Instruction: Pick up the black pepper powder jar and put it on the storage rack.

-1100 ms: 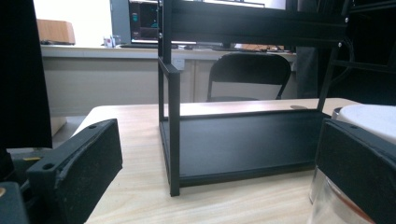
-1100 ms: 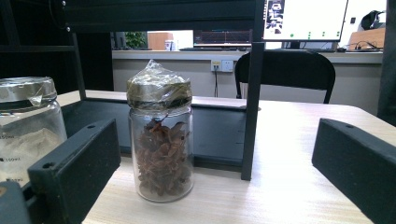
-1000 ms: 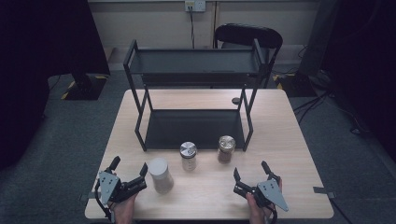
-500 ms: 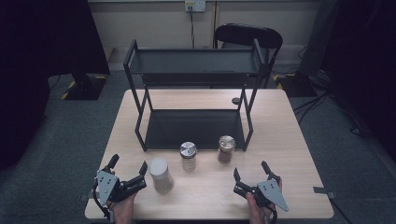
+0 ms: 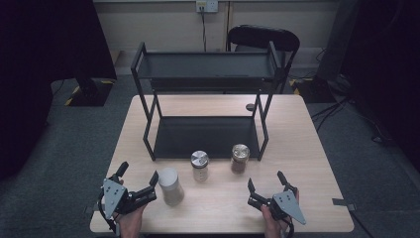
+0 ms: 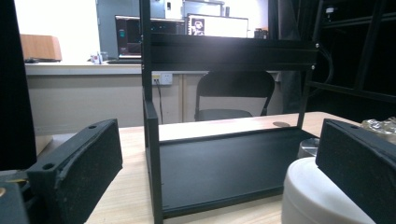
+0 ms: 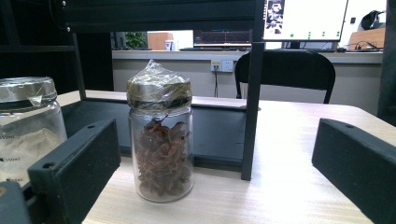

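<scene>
A: High view first. We see three jars in a row in front of the black shelf (image 5: pixel 205 136): a white-lid jar (image 5: pixel 170 186), a silver-lid jar (image 5: pixel 199 165) and a brown-stuff jar (image 5: pixel 239 158). How do we grab well?

B: We slide the left claw (image 5: pixel 139 183) straight around the white-lid jar, low down, so we don't tip it.

A: Is the claw wide?

B: Yes, spread wide and holding nothing, one jaw just beside the jar. Our right claw (image 5: pixel 267 188) is spread too, empty, near the brown-stuff jar.

My left gripper (image 5: pixel 139 183) rests open-jawed beside the white-lidded cylindrical jar (image 5: pixel 170 186). My right gripper (image 5: pixel 266 188) gapes below the brown-filled glass jar (image 5: pixel 239 158), near the black two-tier metal rack (image 5: pixel 205 110).
</scene>
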Tool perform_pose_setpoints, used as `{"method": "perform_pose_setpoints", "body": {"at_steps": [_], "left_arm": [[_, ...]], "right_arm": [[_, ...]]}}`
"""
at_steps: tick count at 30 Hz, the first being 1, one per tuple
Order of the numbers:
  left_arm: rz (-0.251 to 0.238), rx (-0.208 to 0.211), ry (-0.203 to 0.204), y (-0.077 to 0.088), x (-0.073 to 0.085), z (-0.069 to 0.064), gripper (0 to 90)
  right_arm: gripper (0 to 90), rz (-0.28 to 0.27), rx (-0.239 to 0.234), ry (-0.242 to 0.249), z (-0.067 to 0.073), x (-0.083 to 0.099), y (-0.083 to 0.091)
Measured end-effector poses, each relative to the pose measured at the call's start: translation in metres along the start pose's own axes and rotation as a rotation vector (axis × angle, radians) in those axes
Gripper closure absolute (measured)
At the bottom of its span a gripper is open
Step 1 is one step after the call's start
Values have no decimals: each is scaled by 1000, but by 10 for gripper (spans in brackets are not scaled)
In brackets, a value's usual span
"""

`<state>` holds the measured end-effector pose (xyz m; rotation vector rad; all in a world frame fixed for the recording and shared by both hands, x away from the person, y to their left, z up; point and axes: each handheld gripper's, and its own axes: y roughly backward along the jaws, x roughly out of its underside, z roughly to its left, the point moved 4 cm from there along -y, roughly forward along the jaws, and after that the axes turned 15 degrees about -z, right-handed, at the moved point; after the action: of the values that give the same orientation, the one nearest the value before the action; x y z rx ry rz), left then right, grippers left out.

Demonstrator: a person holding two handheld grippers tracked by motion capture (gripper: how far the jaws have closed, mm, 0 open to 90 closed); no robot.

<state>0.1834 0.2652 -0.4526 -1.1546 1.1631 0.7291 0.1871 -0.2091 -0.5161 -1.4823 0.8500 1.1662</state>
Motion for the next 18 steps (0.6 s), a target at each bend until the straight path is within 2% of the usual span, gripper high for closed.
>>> {"method": "perform_pose_setpoints", "body": {"at_steps": [7, 18], "left_arm": [[-2, 29, 34, -2, -4, 2, 0], [5, 65, 15, -5, -15, -6, 0]], "right_arm": [[0, 0, 0, 0, 0, 0, 0], [0, 0, 0, 0, 0, 0, 0]]}}
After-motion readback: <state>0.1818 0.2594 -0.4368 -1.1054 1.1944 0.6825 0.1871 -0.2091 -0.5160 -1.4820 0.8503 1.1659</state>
